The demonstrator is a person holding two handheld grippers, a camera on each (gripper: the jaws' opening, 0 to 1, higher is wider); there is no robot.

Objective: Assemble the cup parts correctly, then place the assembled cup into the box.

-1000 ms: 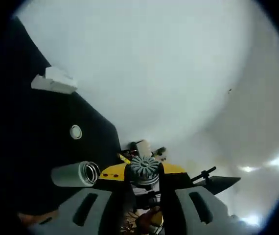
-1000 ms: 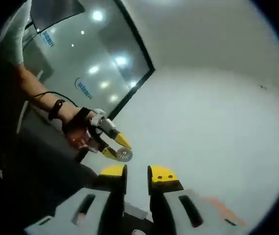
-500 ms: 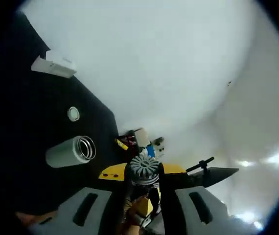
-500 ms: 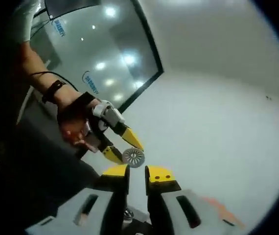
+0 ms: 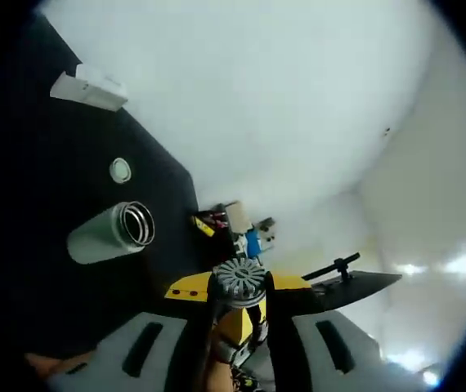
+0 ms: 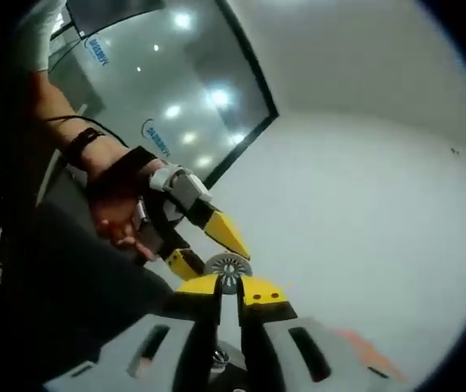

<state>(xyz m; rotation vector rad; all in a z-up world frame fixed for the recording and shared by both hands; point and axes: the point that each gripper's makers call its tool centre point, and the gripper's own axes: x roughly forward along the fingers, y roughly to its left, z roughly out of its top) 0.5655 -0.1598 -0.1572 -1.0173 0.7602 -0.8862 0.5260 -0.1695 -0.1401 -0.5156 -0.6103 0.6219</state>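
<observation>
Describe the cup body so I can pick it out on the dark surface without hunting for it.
Start at the black surface on the left of the left claw view. The silver cylinder lies on its side there, open mouth with ringed threads facing right. Unlike the small round cap and the white box above it, it is long and tubular.

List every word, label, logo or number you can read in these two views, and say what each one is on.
Blue lettering on the glass wall, upper left of the right gripper view: too blurred to read.
Blue round logo with lettering lower on the same glass: too blurred to read.
Nothing readable on the metal cup body, the ribbed grey disc, the white box or either claw.
</observation>
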